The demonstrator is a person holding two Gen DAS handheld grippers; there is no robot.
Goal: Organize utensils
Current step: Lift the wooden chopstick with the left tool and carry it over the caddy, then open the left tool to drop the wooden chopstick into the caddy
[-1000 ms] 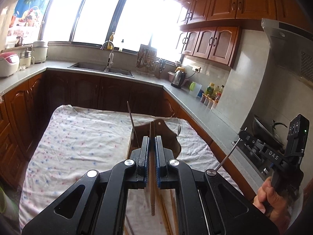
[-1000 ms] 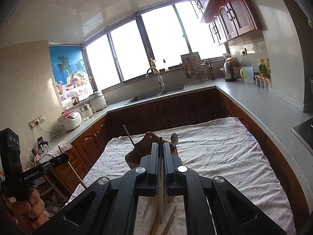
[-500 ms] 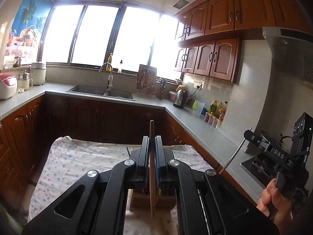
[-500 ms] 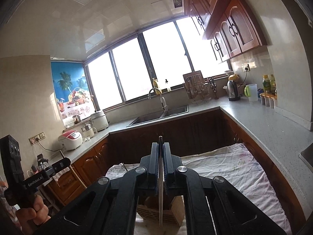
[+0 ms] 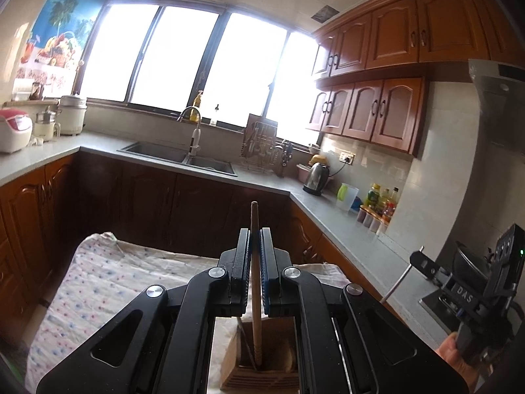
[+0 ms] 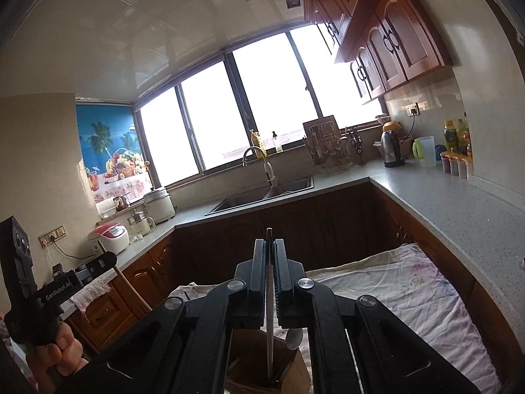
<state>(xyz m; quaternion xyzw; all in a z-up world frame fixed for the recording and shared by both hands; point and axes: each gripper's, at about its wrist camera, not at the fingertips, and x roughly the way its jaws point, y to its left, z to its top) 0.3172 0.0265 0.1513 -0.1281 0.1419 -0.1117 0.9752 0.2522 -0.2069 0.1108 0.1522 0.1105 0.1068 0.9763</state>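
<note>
Both tools tight on chopsticks.

This is a home kitchen: wooden cabinets hang over a grey L-shaped counter with a steel sink under wide windows. A kettle, rice cooker, dish rack and condiment bottles sit on it.
</note>
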